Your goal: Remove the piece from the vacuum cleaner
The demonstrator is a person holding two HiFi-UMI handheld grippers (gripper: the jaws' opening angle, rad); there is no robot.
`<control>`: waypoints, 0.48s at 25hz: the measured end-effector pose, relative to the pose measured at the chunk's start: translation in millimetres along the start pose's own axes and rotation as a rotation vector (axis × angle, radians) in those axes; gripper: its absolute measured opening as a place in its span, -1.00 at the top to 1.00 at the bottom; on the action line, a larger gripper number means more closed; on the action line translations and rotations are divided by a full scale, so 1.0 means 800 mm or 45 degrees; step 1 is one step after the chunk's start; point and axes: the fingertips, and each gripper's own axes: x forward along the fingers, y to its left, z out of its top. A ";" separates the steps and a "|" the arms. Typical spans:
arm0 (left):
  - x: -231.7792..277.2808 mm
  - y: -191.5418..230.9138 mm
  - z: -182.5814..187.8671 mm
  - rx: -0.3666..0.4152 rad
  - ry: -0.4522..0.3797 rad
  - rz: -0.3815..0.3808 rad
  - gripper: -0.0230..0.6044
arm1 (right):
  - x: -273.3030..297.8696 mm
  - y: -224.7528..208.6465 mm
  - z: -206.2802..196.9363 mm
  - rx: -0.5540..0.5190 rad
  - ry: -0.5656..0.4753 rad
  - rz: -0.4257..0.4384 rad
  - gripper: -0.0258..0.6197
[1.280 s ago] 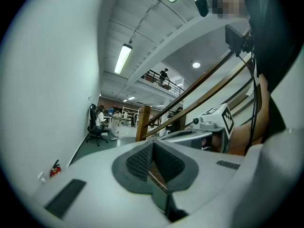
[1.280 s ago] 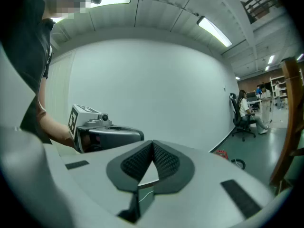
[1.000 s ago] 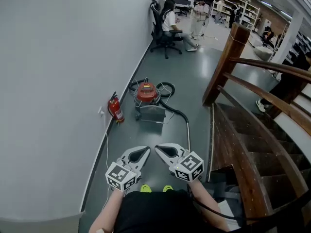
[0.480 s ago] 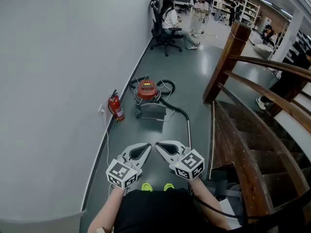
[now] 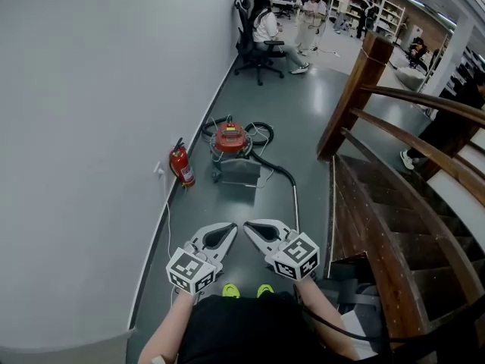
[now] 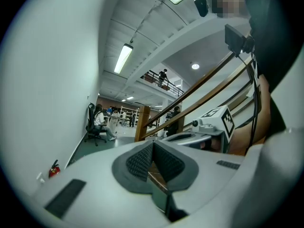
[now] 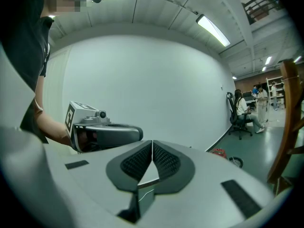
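My left gripper point(image 5: 229, 228) and right gripper point(image 5: 247, 226) are closed, holding nothing; the vacuum cleaner point(image 5: 230, 141) sits well ahead. Its hose point(image 5: 276, 171) trails my way, and catching it underfoot could trip me.

A plain white wall point(image 5: 91, 127) runs along my left, above a glossy grey-green floor point(image 5: 303, 112). A dark wooden staircase point(image 5: 394, 226) rises on my right. A red fire extinguisher point(image 5: 180, 167) stands by the wall, under a ceiling strip light point(image 6: 122, 57).

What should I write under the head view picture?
Left gripper and right gripper, both shut and empty, point toward the red vacuum cleaner beside a fire extinguisher.
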 end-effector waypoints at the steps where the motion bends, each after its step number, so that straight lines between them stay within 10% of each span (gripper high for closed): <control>1: -0.002 0.001 -0.001 -0.002 0.000 -0.001 0.90 | 0.002 0.001 0.000 -0.001 0.001 -0.002 0.87; 12: -0.022 0.016 -0.011 -0.014 0.015 -0.028 0.90 | 0.017 0.007 -0.006 0.014 0.021 -0.051 0.87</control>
